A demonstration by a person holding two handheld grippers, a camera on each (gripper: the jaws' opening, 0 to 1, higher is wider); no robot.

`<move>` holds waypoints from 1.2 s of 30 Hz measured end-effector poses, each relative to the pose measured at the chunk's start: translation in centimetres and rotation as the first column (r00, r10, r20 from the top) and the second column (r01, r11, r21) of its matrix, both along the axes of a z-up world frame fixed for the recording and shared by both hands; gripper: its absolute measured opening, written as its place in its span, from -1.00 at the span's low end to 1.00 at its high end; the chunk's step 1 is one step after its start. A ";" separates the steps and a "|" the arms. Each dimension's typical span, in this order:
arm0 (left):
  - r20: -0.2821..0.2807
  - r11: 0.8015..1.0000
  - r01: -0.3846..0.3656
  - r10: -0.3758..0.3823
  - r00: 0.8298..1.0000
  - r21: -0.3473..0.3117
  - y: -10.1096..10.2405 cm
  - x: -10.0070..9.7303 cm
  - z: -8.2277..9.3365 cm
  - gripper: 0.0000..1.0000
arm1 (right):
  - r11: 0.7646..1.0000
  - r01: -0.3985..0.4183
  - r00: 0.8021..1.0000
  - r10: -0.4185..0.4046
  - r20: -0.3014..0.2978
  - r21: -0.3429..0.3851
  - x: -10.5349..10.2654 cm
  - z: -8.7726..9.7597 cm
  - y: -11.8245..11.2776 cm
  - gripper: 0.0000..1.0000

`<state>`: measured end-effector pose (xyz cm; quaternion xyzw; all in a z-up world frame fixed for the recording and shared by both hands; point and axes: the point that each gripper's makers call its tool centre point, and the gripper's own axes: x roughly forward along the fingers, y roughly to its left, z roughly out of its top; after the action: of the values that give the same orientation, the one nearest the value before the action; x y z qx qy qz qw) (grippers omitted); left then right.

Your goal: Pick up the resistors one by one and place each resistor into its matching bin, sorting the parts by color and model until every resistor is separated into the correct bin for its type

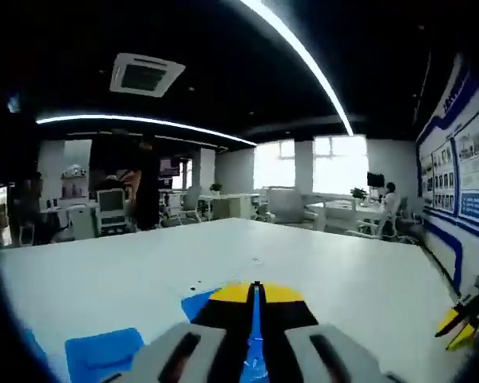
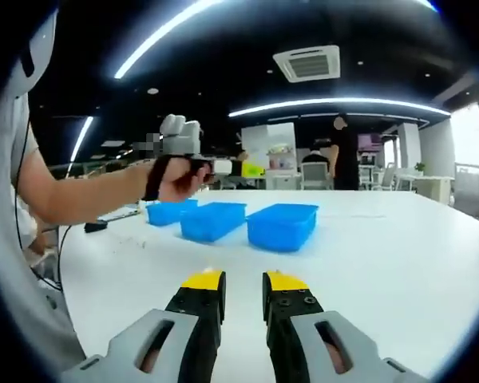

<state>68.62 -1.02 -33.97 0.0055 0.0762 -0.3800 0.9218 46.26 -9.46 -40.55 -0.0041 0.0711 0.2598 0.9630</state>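
Note:
My left gripper (image 1: 255, 292) has its yellow-tipped jaws pressed together, with nothing visible between them. It hovers over a blue bin (image 1: 195, 304); a second blue bin (image 1: 104, 351) lies lower left. A few tiny dark specks (image 1: 195, 288) lie on the white table (image 1: 343, 271), too small to identify. In the right gripper view, three blue bins (image 2: 169, 211) (image 2: 213, 220) (image 2: 282, 226) stand in a row. A hand (image 2: 180, 177) holds the left gripper (image 2: 252, 169) in the air above them. My right gripper (image 2: 244, 281) is open and empty, short of the bins.
The right gripper's yellow tip (image 1: 458, 323) shows at the far right of the left gripper view. A sleeve (image 2: 20, 263) fills the left side of the right gripper view. A black cable (image 2: 96, 227) lies on the table's left. Desks, chairs and a standing person (image 2: 343, 152) are beyond.

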 end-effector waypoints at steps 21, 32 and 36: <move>-0.064 0.998 0.011 -0.006 0.998 0.069 2.0 -1.2 -1.0 -0.62 | 1.000 0.020 0.999 -0.020 -0.033 0.007 0.3 -1.0 -1.5 -0.61; 0.087 0.984 -0.135 0.126 0.988 0.117 15.9 -4.0 2.7 -0.71 | 1.000 0.009 0.998 -0.009 -0.055 0.005 0.7 -1.8 -1.1 -0.68; 0.084 0.981 -0.164 0.156 0.984 0.106 20.7 -5.1 3.6 -0.71 | 1.000 -0.001 0.999 0.002 -0.047 0.006 1.4 -1.4 -0.4 -0.67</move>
<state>63.54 19.64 -30.39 0.0655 0.0631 -0.2994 0.9498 47.69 -9.91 -41.91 0.0049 0.0927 0.2608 0.9609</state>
